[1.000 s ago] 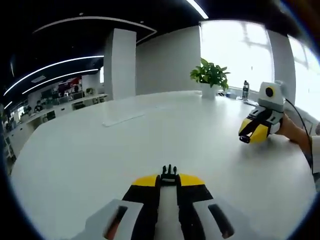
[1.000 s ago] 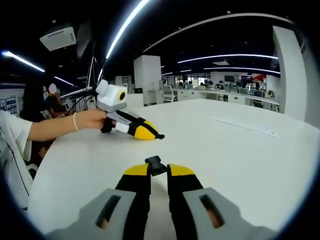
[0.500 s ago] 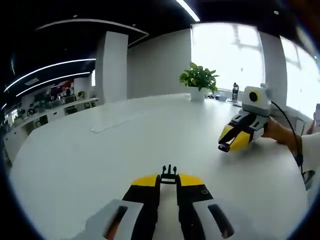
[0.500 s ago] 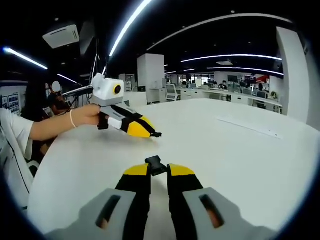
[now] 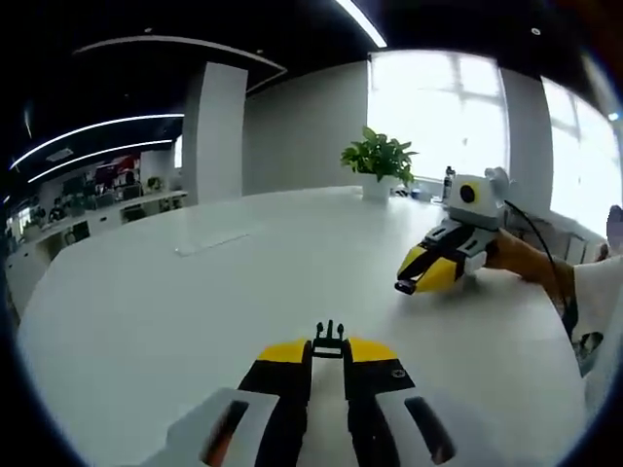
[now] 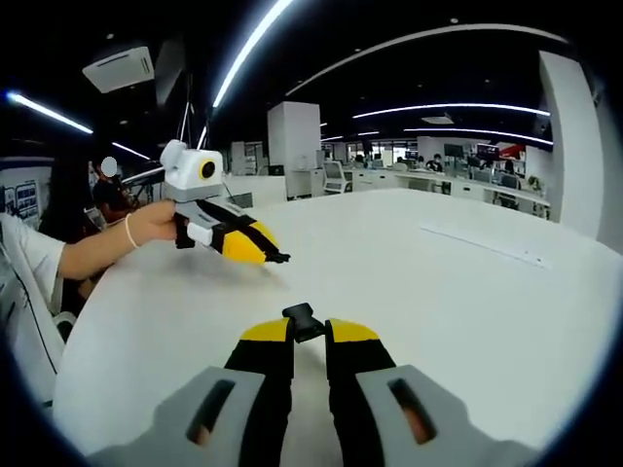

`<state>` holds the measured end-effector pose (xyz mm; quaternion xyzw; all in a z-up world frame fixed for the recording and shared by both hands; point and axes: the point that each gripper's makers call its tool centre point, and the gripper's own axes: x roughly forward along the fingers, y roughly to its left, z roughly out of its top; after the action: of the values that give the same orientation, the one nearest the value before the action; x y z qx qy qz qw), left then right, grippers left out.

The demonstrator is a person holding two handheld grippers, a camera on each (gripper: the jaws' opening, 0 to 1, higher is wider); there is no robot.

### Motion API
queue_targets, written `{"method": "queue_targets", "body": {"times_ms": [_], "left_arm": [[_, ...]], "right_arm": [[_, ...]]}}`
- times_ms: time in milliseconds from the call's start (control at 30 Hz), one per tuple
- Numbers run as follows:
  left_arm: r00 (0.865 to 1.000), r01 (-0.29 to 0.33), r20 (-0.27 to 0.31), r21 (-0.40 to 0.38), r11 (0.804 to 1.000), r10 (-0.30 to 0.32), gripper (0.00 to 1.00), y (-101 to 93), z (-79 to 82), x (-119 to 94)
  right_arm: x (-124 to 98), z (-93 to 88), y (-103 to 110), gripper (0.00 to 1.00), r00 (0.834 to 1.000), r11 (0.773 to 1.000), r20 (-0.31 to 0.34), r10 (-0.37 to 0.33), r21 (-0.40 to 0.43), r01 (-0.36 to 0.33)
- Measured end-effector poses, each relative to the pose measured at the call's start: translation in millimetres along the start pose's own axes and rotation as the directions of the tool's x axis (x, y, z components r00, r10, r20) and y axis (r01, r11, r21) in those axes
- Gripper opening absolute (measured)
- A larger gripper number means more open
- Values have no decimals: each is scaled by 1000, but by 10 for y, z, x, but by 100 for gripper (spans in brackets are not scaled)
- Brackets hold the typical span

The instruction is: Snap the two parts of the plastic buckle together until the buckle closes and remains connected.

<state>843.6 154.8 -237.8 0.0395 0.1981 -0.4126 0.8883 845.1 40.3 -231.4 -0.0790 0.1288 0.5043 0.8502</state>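
My left gripper is shut on a small black pronged buckle part, held above the white table. My right gripper is shut on the other black buckle part, which sticks out past its yellow tips. In the left gripper view the right gripper hangs over the table at the right, held by a hand. In the right gripper view the left gripper sits at the left, a black piece at its tip. The two parts are well apart.
A potted plant and a bottle stand at the table's far edge by the window. A flat pale strip lies on the table, also seen as the strip. The person's arm reaches in from the left.
In each view the other gripper now sits further left than a second ago, and in the left gripper view it looks nearer. Both grips on the buckle parts are unchanged.
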Motion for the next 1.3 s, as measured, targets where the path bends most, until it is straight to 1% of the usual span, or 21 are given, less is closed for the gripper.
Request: {"method": "queue_targets", "body": {"times_ms": [233,400,467,700,767,900,1100,1200,1300], "left_arm": [[1000,28,5,5,1000,-28,12,-109,-1,-74],[998,54,9,16,998,-55,12,-214,-8,-143],[998,64,9,16,998,-64,12,-254,-19,-169],[997,79,-10,55,995,-78,12,-408,-102,-246],[997,81,-9,60,995,-80,12,-431,-104,-269],[996,92,2,65,994,-93,12,-548,-135,-321],[995,104,-1,75,992,-105,12,-652,-206,-393],[994,109,-3,80,991,-109,12,-681,-237,-437],[993,115,-5,83,990,-115,12,-725,-260,-477]], "right_arm": [[-22,37,60,12,1000,1000,11,15,-1,-15],[-46,34,137,12,999,999,10,39,4,-40],[-62,8,170,12,999,999,2,44,1,-44],[-124,-86,287,12,998,998,-20,64,-3,-64],[-146,-97,306,12,998,998,-21,64,-5,-64],[-203,-112,359,12,998,998,-15,69,0,-69],[-289,-169,506,12,996,996,-27,82,-15,-83],[-331,-175,592,12,995,995,-35,93,-27,-93],[-365,-138,647,12,995,994,-29,97,-38,-98]]}}
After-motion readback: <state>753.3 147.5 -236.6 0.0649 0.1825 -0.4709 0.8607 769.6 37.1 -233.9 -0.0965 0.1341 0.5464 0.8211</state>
